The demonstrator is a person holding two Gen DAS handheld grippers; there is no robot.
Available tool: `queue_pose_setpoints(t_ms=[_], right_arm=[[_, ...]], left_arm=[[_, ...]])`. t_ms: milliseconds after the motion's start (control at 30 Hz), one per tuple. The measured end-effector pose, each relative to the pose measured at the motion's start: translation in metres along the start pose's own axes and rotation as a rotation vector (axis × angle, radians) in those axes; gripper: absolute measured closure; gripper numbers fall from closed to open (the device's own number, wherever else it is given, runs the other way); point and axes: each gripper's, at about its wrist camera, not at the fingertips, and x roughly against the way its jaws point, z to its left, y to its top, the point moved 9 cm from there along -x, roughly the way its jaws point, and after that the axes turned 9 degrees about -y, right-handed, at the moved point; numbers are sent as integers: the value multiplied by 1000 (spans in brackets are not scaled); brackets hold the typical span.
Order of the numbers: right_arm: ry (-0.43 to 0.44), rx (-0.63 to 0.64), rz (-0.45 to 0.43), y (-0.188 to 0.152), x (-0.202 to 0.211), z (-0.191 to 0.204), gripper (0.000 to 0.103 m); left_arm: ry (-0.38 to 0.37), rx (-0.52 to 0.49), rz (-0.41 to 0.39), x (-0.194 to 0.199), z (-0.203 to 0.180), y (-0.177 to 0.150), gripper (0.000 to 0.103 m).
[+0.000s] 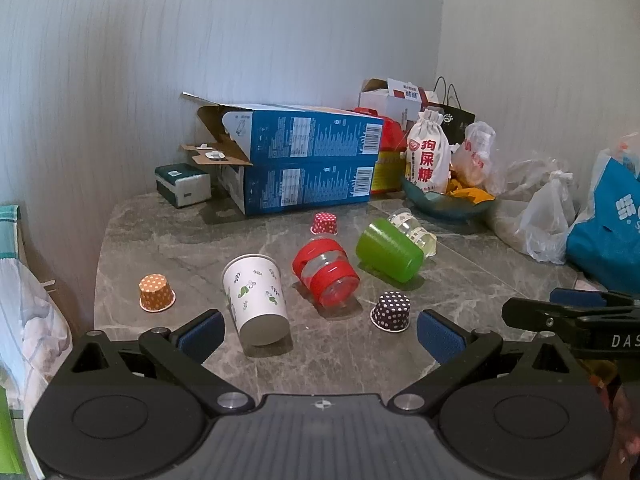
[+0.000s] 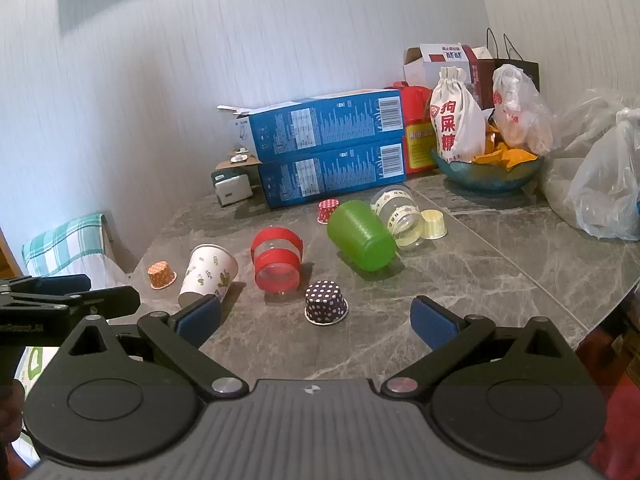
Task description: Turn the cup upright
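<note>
Several cups lie on the grey marble table (image 1: 168,240). A white leaf-print paper cup (image 1: 256,298) (image 2: 208,274), a clear glass with red bands (image 1: 326,272) (image 2: 278,258), a green plastic cup (image 1: 388,254) (image 2: 360,240) and a clear patterned cup (image 1: 414,230) (image 2: 398,216) lie on their sides. Small dotted cups stand upside down: orange (image 1: 157,293) (image 2: 161,274), red (image 1: 324,223) (image 2: 328,209), dark purple (image 1: 392,311) (image 2: 326,303); a pale yellow one (image 2: 434,224) too. My left gripper (image 1: 320,338) is open and empty just before the white cup. My right gripper (image 2: 316,322) is open and empty before the purple cup.
Two stacked blue boxes (image 1: 308,160) (image 2: 328,144), a tissue pack (image 1: 184,184), a bowl of snacks with a cloth bag (image 1: 428,156) (image 2: 456,120) and plastic bags (image 1: 548,216) (image 2: 600,188) line the back and right. A chair with checked cloth (image 2: 64,248) stands left.
</note>
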Motion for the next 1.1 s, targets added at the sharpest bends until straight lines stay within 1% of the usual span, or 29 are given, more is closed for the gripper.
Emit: queue_pose_setpoints(t_ms=[500,867,1100], right_arm=[[-1,-9,12,0,0,-3,1],[0,-11,28,-3,-2,-2,1],[2,-13,34,-3,-4,-2,1]], left_arm=[[4,9,16,-4,-2,0,0],[19,42,42,-10,7,-5,0],[14,42,48,-11,8,-6,0]])
